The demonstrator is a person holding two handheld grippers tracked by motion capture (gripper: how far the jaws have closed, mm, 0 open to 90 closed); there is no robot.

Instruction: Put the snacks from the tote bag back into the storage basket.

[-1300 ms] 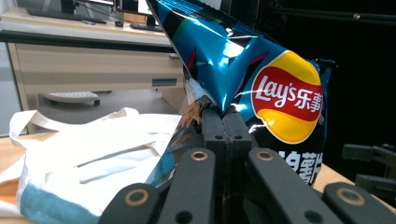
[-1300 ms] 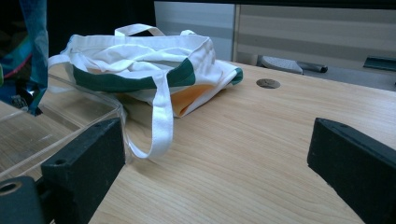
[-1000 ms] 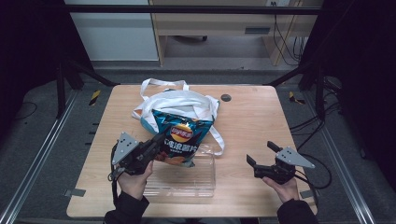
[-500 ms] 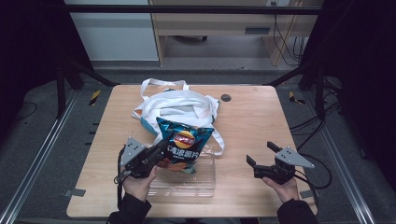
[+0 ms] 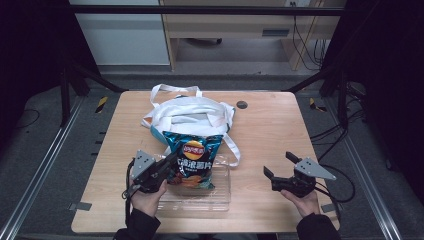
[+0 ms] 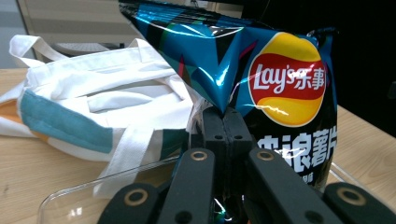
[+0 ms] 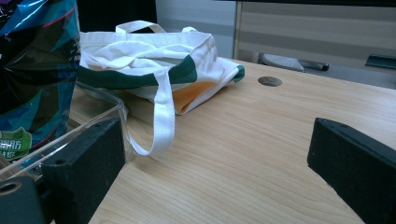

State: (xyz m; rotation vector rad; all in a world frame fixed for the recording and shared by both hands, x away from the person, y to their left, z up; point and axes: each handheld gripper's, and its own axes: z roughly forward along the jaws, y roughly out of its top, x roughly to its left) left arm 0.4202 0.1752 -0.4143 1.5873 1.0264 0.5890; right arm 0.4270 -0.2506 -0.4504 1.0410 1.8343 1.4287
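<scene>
Chip bag [image 5: 192, 165] hangs pinched in my left gripper [image 5: 167, 167] at lower centre, above the clear tray [image 5: 220, 197]. I lower it flat; right gripper [image 5: 280, 170] idles, jaws spread.

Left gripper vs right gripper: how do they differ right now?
The left gripper is shut on the chip bag, over the clear tray; the right gripper is open and holds nothing. The left sits beside the tote bag; the right sits over bare table. Both are hand-held, black-jawed, near the front edge.
</scene>
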